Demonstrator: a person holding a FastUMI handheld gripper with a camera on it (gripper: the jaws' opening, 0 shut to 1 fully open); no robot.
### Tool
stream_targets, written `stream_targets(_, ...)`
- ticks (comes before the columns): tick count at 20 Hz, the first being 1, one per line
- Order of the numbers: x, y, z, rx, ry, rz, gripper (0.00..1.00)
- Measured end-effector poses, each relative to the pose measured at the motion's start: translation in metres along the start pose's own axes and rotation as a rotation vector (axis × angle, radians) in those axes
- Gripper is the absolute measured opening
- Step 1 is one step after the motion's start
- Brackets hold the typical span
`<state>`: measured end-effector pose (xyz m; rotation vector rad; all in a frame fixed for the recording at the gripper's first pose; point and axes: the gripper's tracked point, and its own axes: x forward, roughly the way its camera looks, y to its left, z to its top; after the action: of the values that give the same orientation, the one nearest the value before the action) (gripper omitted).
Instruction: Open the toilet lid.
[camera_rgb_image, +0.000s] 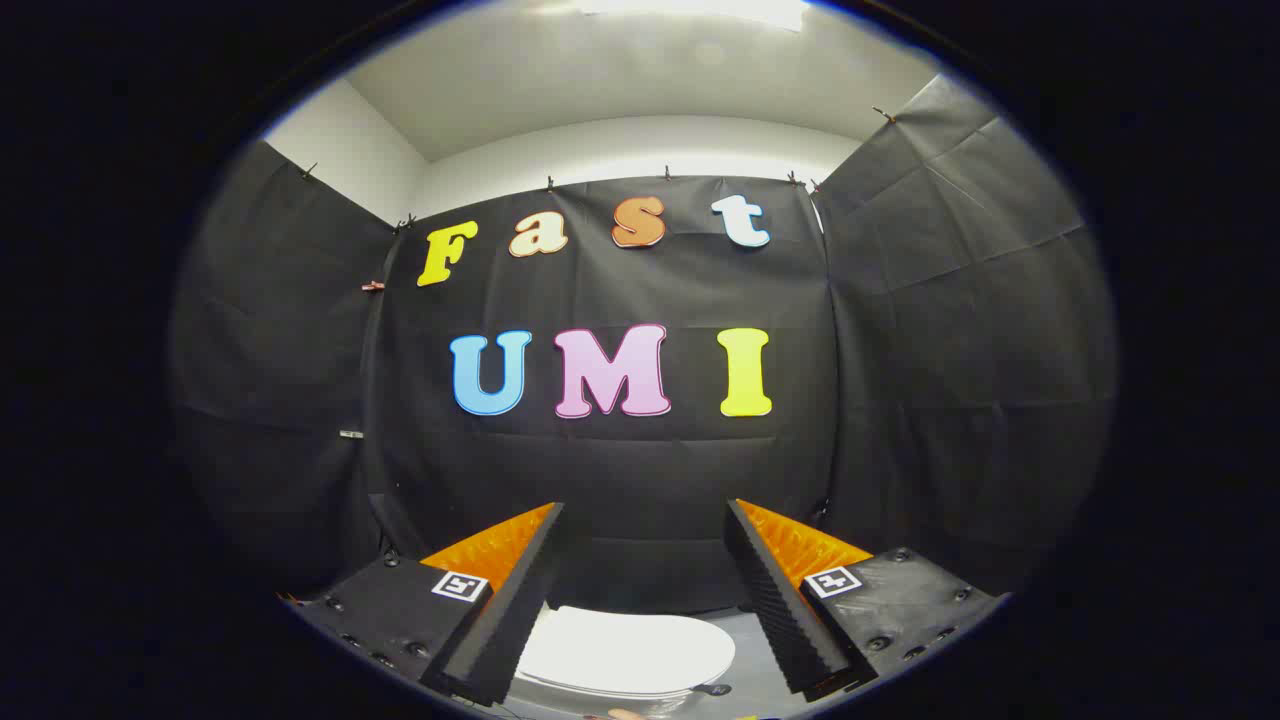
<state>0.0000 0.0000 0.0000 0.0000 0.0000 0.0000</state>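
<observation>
The hand-held gripper (645, 520) is spread wide, its two fingers standing well apart with nothing pinched between them and neither finger touching anything; each finger shows a ribbed inner pad (775, 600) facing the gap, and each carries a small square black-and-white marker tag (833, 581) on the block behind it. Low in the gap between the fingers, below and beyond their tips, lies the smooth white oval plastic toilet lid (625, 650); it lies flat and closed on the white seat rim (600, 690) that shows as a thin band along its near edge; the left finger overlaps the lid's left side in the view, though whether it is close to it cannot be told. Just to the right of the lid, near the base of the right finger, sits a small dark round fitting (712, 689) on the grey floor (745, 625); what it is cannot be made out. Behind the toilet hangs the black cloth booth wall (620, 470), creased and clipped along its top edge; more black cloth panels (960, 300) close in on both sides; above the cloth show a plain white wall (640, 150) and a pale ceiling (600, 70), with a bright light strip (700, 10) at the very top.
</observation>
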Motion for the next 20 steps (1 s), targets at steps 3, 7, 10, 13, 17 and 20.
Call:
stream_targets(3,0.0032,-0.0007,-0.0032,-0.004,0.014,-0.011,0.99)
stream_targets(7,0.0039,-0.0011,-0.0039,-0.010,0.016,-0.014,0.99)
stream_targets(10,0.0043,-0.0017,-0.0036,-0.005,0.013,-0.019,0.99)
stream_targets(13,0.0044,-0.0016,-0.0052,-0.009,0.017,-0.022,0.99)
stream_targets(17,0.0033,-0.0008,-0.0037,-0.016,0.007,-0.025,0.99)
stream_targets(20,0.0026,-0.0019,-0.0031,-0.015,0.000,-0.034,0.99)
